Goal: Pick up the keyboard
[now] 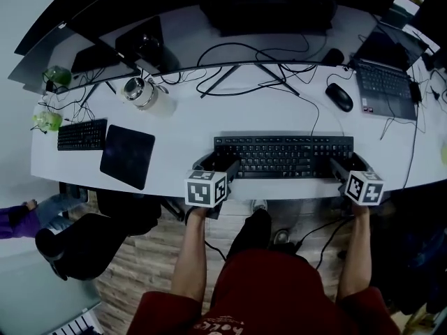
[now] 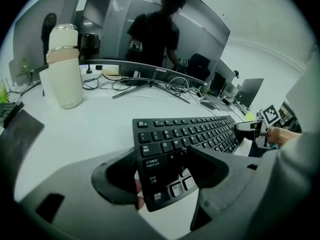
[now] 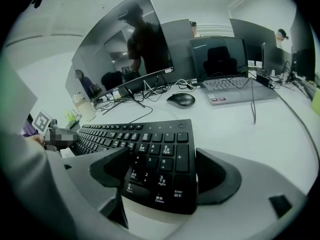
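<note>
A black full-size keyboard point(image 1: 283, 155) lies along the front edge of the white desk point(image 1: 188, 128). My left gripper point(image 1: 220, 165) is at its left end. In the left gripper view the jaws close on the keyboard point(image 2: 195, 131) at the Ctrl and Shift corner, one jaw against the outer edge and one over the keys; the left gripper point(image 2: 165, 171) is shut on it. My right gripper point(image 1: 346, 165) is at the right end. In the right gripper view the right gripper point(image 3: 160, 171) clamps the number-pad end of the keyboard point(image 3: 150, 144).
A small black keyboard point(image 1: 82, 134) and a dark mouse pad point(image 1: 128, 155) lie to the left. A white bottle point(image 1: 140, 93) stands behind them. A mouse point(image 1: 339, 96) and an open laptop point(image 1: 385, 82) sit at the back right. Cables point(image 1: 237, 75) run under the curved monitor.
</note>
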Action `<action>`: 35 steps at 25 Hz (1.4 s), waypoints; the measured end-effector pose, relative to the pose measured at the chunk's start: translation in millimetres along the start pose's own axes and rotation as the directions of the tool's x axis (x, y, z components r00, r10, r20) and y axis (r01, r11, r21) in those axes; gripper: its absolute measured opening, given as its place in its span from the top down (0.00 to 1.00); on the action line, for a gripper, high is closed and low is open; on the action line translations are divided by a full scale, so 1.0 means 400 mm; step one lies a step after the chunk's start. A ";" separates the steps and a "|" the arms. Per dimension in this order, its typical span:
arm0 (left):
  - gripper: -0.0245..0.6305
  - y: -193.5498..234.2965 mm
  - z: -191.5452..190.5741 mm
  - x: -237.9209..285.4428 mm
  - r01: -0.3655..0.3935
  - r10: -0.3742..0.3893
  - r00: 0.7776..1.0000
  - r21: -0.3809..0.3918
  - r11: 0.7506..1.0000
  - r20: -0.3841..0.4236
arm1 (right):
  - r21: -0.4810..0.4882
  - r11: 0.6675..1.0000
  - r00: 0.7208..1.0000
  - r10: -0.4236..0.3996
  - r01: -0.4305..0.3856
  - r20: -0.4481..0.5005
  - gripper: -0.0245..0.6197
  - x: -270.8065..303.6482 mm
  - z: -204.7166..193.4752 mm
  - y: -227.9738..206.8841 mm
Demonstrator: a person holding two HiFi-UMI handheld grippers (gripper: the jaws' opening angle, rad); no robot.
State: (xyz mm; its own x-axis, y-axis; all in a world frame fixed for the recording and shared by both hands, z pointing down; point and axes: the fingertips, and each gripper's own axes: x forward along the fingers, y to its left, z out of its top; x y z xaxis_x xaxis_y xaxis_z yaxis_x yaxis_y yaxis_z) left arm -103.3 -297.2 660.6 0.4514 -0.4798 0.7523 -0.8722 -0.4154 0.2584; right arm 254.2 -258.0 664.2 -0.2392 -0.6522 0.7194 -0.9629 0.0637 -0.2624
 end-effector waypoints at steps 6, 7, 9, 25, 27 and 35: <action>0.47 0.013 0.011 -0.078 -0.052 0.052 0.997 0.005 0.999 0.063 | -0.030 0.999 0.998 0.038 -0.037 0.048 0.36 -0.022 0.032 0.050; 0.47 0.015 0.012 -0.091 -0.061 0.061 0.996 0.006 0.998 0.071 | -0.038 0.998 0.998 0.043 -0.041 0.052 0.36 -0.025 0.037 0.058; 0.47 0.021 0.012 -0.118 -0.082 0.081 0.993 0.006 0.997 0.088 | -0.057 0.997 0.997 0.056 -0.053 0.061 0.36 -0.032 0.046 0.077; 0.47 0.036 0.152 -0.401 -0.197 0.178 0.907 0.010 0.980 0.381 | -0.210 0.974 0.949 0.145 -0.087 0.280 0.36 -0.189 0.262 0.261; 0.47 0.033 0.184 -0.442 -0.211 0.185 0.886 0.015 0.977 0.426 | -0.231 0.969 0.933 0.160 -0.087 0.322 0.36 -0.217 0.304 0.283; 0.47 0.011 0.312 -0.602 -0.276 0.197 0.797 0.054 0.960 0.571 | -0.271 0.959 0.858 0.211 -0.087 0.469 0.36 -0.327 0.435 0.360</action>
State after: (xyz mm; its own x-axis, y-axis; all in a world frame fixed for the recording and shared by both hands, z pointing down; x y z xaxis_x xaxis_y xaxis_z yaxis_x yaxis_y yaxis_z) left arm -192.3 -280.0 404.9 0.2954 -0.9057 0.3041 -0.9514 -0.3078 0.0073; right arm 168.6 -294.9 420.5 -0.3492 -0.9002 0.2603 -0.9361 0.3226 -0.1404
